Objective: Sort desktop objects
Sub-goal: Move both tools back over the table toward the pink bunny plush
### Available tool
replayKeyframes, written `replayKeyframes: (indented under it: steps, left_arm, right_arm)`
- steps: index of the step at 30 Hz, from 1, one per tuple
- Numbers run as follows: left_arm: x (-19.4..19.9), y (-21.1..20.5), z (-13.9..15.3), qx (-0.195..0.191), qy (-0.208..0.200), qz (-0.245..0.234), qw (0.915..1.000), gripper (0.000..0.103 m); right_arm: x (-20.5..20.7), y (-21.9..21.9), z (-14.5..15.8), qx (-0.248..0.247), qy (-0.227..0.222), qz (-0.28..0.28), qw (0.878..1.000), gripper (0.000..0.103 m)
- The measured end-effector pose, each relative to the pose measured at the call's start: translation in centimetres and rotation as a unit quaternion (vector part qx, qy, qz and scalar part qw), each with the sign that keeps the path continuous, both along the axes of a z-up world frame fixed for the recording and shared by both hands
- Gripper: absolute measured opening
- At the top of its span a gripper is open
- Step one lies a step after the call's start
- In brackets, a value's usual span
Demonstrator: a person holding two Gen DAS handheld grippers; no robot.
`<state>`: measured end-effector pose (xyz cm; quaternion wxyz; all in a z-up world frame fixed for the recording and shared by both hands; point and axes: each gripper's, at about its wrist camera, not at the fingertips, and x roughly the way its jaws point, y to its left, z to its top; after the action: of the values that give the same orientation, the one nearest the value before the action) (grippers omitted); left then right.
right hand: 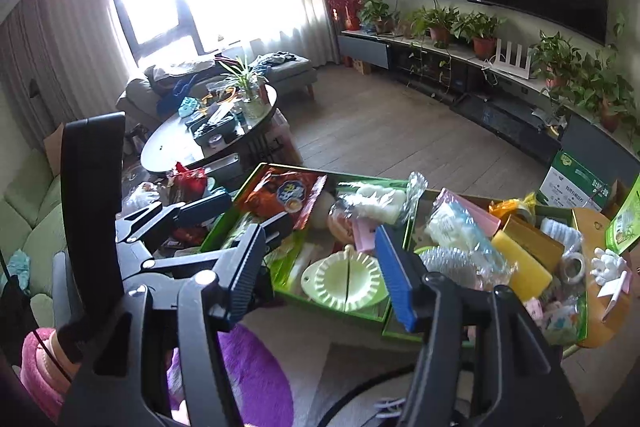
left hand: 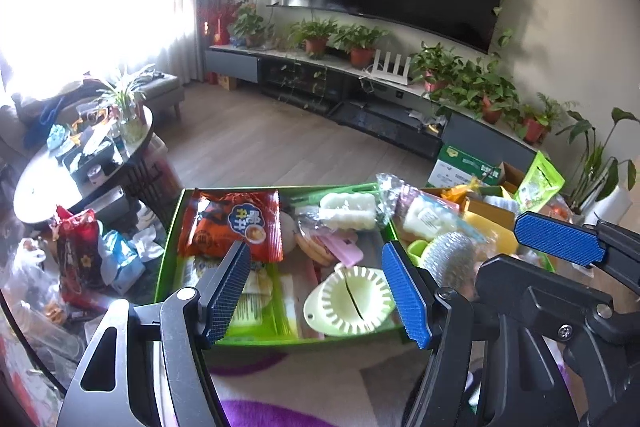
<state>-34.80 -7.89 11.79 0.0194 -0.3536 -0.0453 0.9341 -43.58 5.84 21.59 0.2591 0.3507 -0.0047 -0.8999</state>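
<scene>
My left gripper (left hand: pixel 320 291) is open and empty, held above the near edge of a green tray (left hand: pixel 170 247). The tray holds a red snack packet (left hand: pixel 232 227), a pale green dumpling press (left hand: pixel 352 303), a white foam piece (left hand: pixel 348 211) and a pink clip (left hand: pixel 344 251). My right gripper (right hand: pixel 320 275) is open and empty above the same dumpling press (right hand: pixel 344 283). A second tray (right hand: pixel 400 323) to the right holds a yellow sponge (right hand: pixel 520 267), a steel scourer (right hand: pixel 448 259) and a tape roll (right hand: pixel 572 267). One right gripper finger (left hand: pixel 560 239) shows in the left wrist view.
A purple and grey rug (right hand: pixel 256 379) lies under both grippers. A round dark coffee table (right hand: pixel 208 135) with clutter stands to the left. Bags and packets (left hand: pixel 80 259) lie on the floor left of the tray. A TV cabinet with potted plants (left hand: pixel 360 59) runs along the far wall.
</scene>
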Motion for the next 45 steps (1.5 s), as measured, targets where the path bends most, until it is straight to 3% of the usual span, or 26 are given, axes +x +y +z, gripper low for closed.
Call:
replayKeyframes:
  steps: [19, 36, 41, 45]
  left_arm:
    - [9.9, -1.3, 0.4, -0.001, 0.026, -0.004, 0.9996, 0.069]
    - [16.8, -2.7, -4.9, -0.03, 0.025, 0.012, 0.9992, 0.069]
    - [18.7, -3.5, -6.7, -0.006, 0.02, 0.02, 0.9996, 0.069]
    - [19.7, -3.3, -7.8, -0.034, 0.015, 0.027, 0.9989, 0.069]
  right_arm:
    - [8.9, 0.7, 0.3, -0.027, 0.013, 0.037, 0.999, 0.061]
    - [13.8, -0.2, -4.1, -0.038, -0.018, 0.061, 0.997, 0.064]
    - [14.8, -0.6, -5.8, -0.038, -0.029, 0.067, 0.997, 0.064]
    - [15.9, -1.2, -6.8, -0.027, -0.027, 0.078, 0.996, 0.064]
